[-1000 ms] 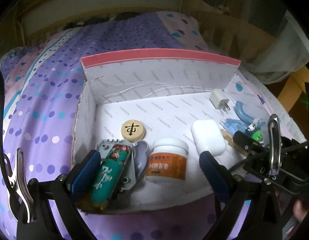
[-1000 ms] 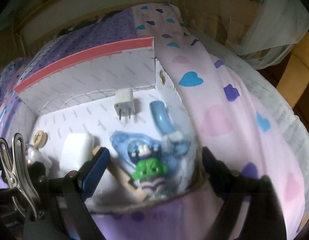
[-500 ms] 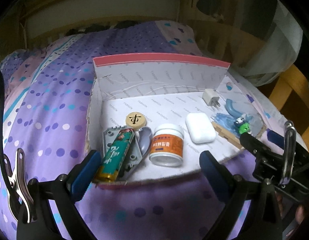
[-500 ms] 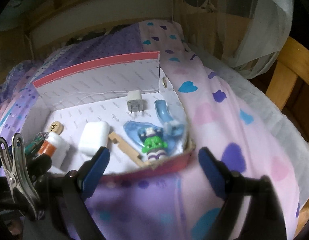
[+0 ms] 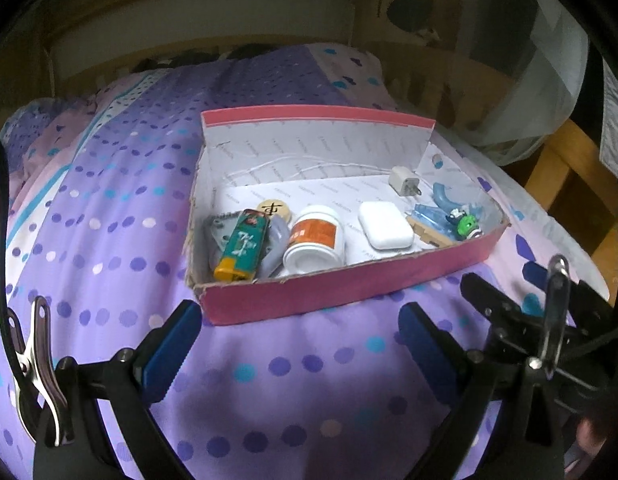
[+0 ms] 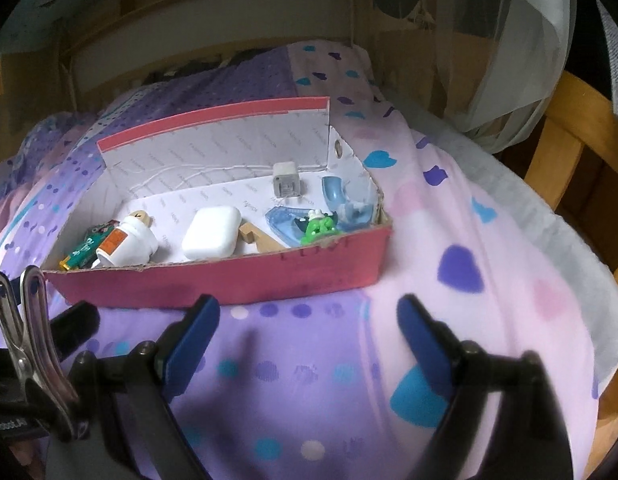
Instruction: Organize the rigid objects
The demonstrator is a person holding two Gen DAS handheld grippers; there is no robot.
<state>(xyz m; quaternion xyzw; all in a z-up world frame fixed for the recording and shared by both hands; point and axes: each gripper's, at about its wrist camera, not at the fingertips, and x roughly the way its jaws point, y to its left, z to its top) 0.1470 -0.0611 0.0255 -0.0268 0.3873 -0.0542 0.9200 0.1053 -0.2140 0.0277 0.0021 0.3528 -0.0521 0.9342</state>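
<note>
A shallow pink cardboard box [image 5: 349, 284] [image 6: 237, 276] lies on the bed and holds several small objects. Among them are a green lighter [image 5: 243, 246] [image 6: 87, 250], a white jar with an orange label [image 5: 315, 240] [image 6: 127, 246], a white earbud case [image 5: 385, 226] [image 6: 213, 232], a white charger plug [image 5: 405, 180] [image 6: 287, 180], a round wooden piece [image 5: 273, 209] and a green toy figure [image 5: 465, 226] [image 6: 321, 226]. My left gripper [image 5: 299, 336] is open and empty, hovering in front of the box's near wall. My right gripper [image 6: 309, 332] is open and empty too, also short of the box.
The box sits on a purple dotted bedspread [image 5: 109, 220] with pink heart-print fabric [image 6: 469, 260] to its right. A wooden bed frame [image 6: 569, 152] and a sheer curtain [image 6: 521, 52] stand at the right. The headboard [image 5: 197, 40] runs along the back.
Both grippers have pulled back out of the box toward the near side; the box now lies whole in front of them. Neither holds anything, and the objects inside have not moved.
</note>
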